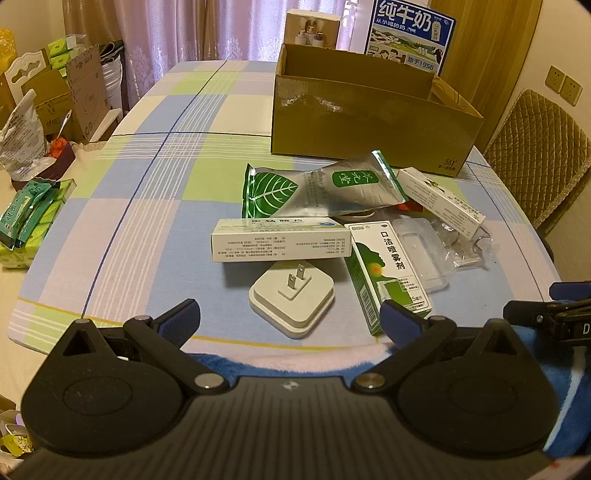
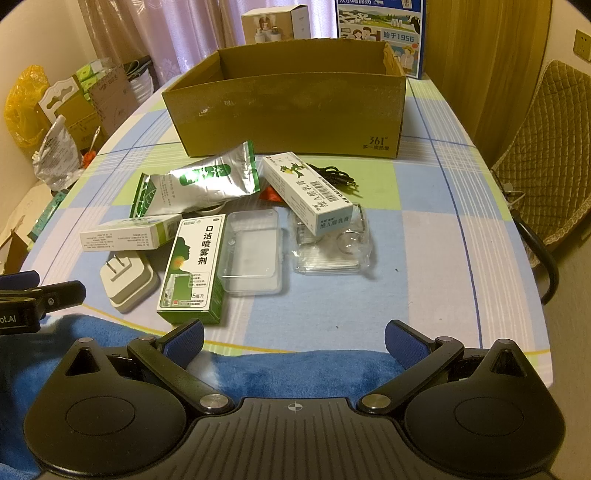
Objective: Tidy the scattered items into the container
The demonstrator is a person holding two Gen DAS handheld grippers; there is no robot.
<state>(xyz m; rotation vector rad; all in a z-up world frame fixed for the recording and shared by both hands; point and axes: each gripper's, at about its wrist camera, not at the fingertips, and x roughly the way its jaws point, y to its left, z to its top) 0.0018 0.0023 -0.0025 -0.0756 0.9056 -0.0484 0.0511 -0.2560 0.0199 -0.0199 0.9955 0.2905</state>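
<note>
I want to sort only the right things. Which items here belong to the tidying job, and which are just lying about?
For the job:
cardboard box
foil pouch
plug adapter
spray box
long white box
cream box
clear plastic case
plastic bag
black cable

Lying about:
milk carton
tissue packs
chair

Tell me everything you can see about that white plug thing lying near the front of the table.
The white plug adapter is a rounded square block of smooth, matte plastic with a stepped rim. It lies flat on the checked tablecloth, its two metal prongs pointing up. A long white medicine box lies just behind it, and the green spray box beside it. Neither gripper touches it.
</note>
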